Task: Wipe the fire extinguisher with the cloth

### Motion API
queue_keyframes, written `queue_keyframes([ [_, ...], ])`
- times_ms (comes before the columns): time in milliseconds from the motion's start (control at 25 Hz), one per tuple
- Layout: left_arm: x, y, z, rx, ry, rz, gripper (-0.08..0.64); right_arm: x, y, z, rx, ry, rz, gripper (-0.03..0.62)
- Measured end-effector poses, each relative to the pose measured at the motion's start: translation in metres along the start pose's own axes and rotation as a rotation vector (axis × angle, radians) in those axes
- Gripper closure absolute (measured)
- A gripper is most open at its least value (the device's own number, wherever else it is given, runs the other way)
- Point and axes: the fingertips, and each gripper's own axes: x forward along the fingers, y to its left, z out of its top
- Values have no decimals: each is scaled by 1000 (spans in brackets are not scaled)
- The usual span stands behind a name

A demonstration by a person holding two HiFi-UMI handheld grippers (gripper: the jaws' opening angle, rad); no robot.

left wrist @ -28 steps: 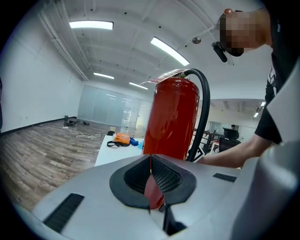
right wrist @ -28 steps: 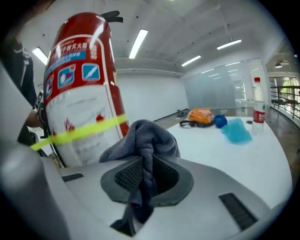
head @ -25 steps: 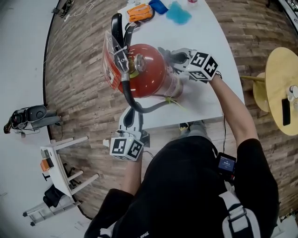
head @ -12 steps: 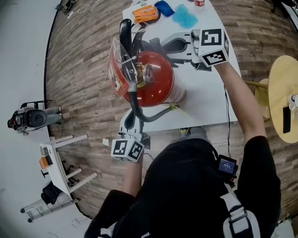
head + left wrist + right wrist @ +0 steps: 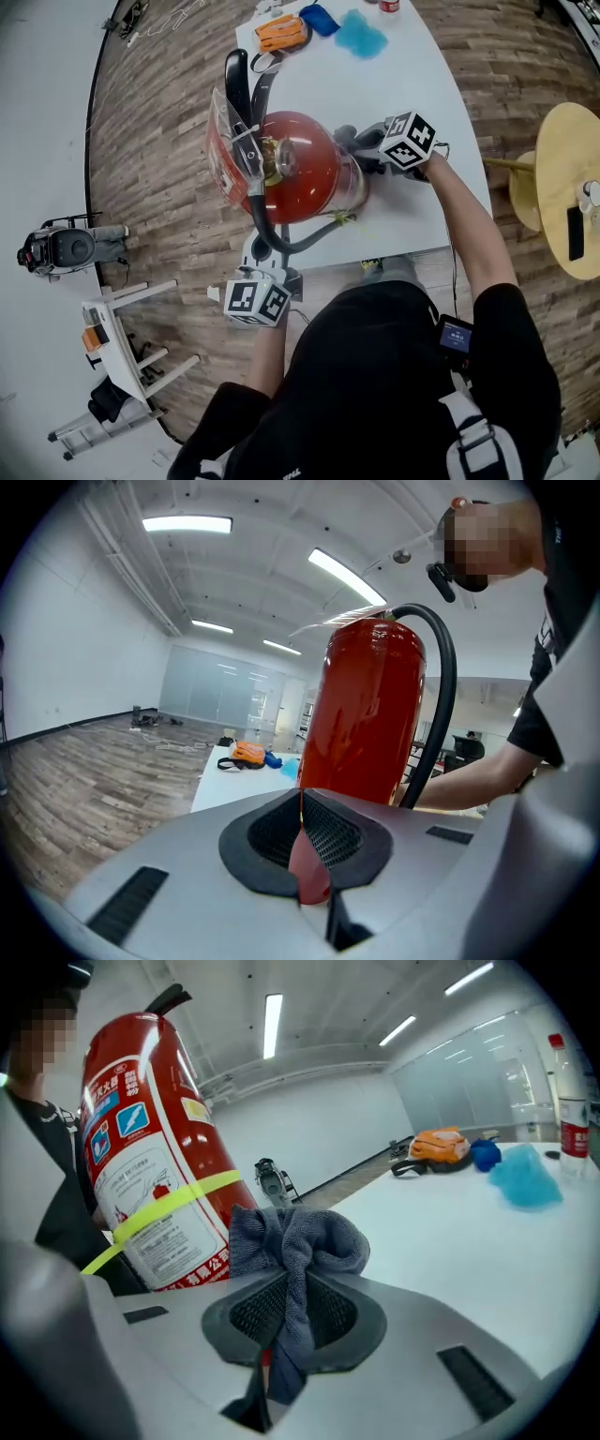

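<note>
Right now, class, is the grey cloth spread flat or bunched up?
Bunched: the cloth sits crumpled between the jaws of the right gripper.

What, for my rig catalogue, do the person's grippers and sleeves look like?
The left gripper and right gripper are pale grey shells with black mesh pads; each bears a white cube with black square markers. The sleeves are short and black.

The fire extinguisher is glossy red, with a black hose, a yellow-green band and a white label printed in red, black and blue. The cloth is slate grey. The left tongs and right tongs are pale grey with black mesh-patterned pads. Their cubes bear black-and-white square markers. The counter is white, and on it lie an orange pouch and a turquoise rag. The floor is brown wood plank.
</note>
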Motion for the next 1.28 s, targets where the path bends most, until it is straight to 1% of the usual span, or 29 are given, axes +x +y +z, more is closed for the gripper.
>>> queue_keyframes([
  [160,6,-2,-2,5,10,-14,537,-11,7,-33,68,30,-61,535],
  [280,8,-2,-6,13,18,-29,537,-16,29,-66,128,34,-88,535],
  [360,9,-2,-12,18,21,-48,537,-12,56,-89,135,42,-84,535],
  [440,7,0,-19,18,15,-70,537,1,91,-107,121,44,-62,534],
  [480,6,1,-22,18,13,-83,537,10,111,-111,119,31,-44,534],
  [560,-1,4,-29,26,17,-121,537,32,151,-108,151,-49,0,534],
  [640,-15,5,-37,49,29,-198,537,48,186,-90,206,-186,17,534],
  [680,-25,3,-42,71,36,-257,537,52,199,-77,238,-271,17,534],
  [760,-44,-5,-55,131,51,-412,535,51,218,-47,286,-432,5,534],
  [800,-53,-12,-62,159,64,-501,527,50,226,-36,289,-484,-10,534],
  [840,-63,-19,-69,183,83,-587,429,51,234,-27,279,-513,-23,534],
  [880,-72,-25,-76,210,106,-669,273,53,243,-19,262,-531,-25,534],
  [920,-81,-33,-82,251,130,-747,243,55,253,-11,245,-546,-16,534],
  [1000,-98,-46,-93,363,161,-877,239,59,270,3,217,-575,1,534],
  [1040,-104,-51,-97,418,161,-914,239,61,275,8,205,-584,0,534],
  [1080,-108,-53,-98,458,152,-930,239,62,280,11,195,-588,-6,534],
  [1120,-110,-52,-98,477,140,-933,239,63,282,13,188,-590,-17,534],
  [1160,-112,-49,-97,473,129,-935,241,64,284,14,183,-590,-29,534],
  [1280,-114,-43,-92,402,105,-956,241,65,287,14,164,-580,-54,534],
])
